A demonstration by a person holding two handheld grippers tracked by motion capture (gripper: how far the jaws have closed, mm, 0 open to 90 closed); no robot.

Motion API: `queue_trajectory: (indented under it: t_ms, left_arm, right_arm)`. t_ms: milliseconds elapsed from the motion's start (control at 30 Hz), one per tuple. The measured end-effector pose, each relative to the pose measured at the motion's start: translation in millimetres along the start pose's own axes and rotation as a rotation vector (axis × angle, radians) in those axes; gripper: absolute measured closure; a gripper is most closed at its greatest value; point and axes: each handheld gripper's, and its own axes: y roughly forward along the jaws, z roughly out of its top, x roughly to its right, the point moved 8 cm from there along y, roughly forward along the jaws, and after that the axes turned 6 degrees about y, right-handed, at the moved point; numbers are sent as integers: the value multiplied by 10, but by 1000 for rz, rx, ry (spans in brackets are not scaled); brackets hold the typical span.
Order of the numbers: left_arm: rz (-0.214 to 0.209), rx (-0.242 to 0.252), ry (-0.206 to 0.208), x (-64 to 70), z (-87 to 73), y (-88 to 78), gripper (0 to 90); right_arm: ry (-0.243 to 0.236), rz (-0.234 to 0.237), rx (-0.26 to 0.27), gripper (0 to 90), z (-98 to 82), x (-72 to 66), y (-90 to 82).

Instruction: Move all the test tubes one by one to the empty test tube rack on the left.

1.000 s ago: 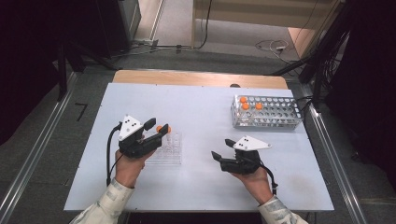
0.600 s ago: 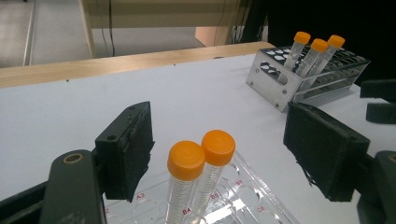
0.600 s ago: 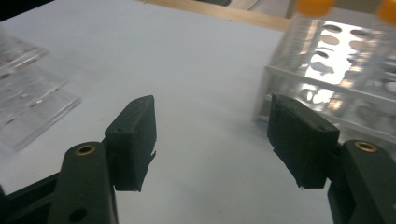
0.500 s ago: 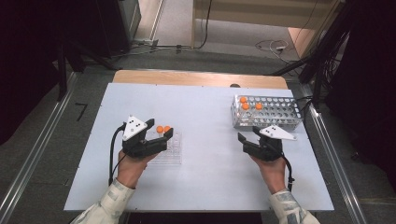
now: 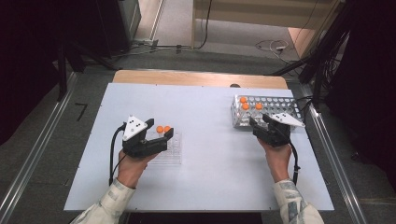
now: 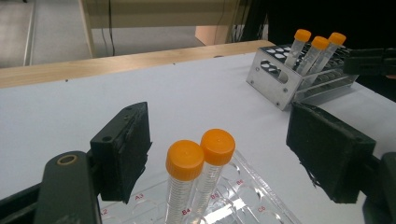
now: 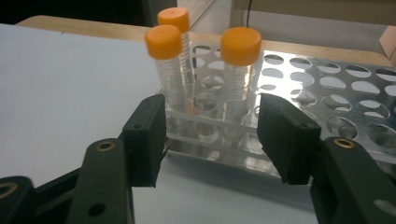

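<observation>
1. The left claw [image 5: 160,131] hangs released, jaws spread wide either side of two orange-capped tubes [image 6: 200,154] standing upright in a clear plastic rack [image 5: 172,150] on the white counter [image 5: 205,154].
2. The right claw [image 5: 259,122] is released too, at the near edge of the metal rack [image 5: 280,103], which holds three orange-capped tubes [image 7: 240,45].

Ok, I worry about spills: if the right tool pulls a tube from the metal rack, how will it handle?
The tube looks empty, so probably light. Its clear smooth wall may slip between the pads. It stands tall and thin, so likely tips or rolls once out of the metal rack.
</observation>
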Motion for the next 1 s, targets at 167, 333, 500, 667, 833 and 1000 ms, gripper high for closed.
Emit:
queue_trajectory:
  t_ms: [167, 333, 500, 667, 833, 1000]
  left_arm:
    - [-1, 4, -3, -8, 9, -3, 215]
    - [-4, 5, -1, -5, 9, 0, 215]
    - [-8, 8, -4, 1, 12, -3, 215]
    - [-7, 8, -5, -7, 14, -9, 215]
    - [-9, 9, -5, -5, 15, -12, 215]
    - [-11, 11, -5, -4, 19, -15, 215]
  right_arm:
    - [23, -28, -1, 502, 21, 97, 124]
    - [32, -44, 6, 558, 39, 148, 210]
    - [6, -42, -11, 566, 56, 119, 287]
    - [3, -52, -19, 578, 89, 135, 352]
    - [-2, -57, -33, 648, 86, 132, 402]
    - [1, -57, -30, 702, 84, 121, 412]
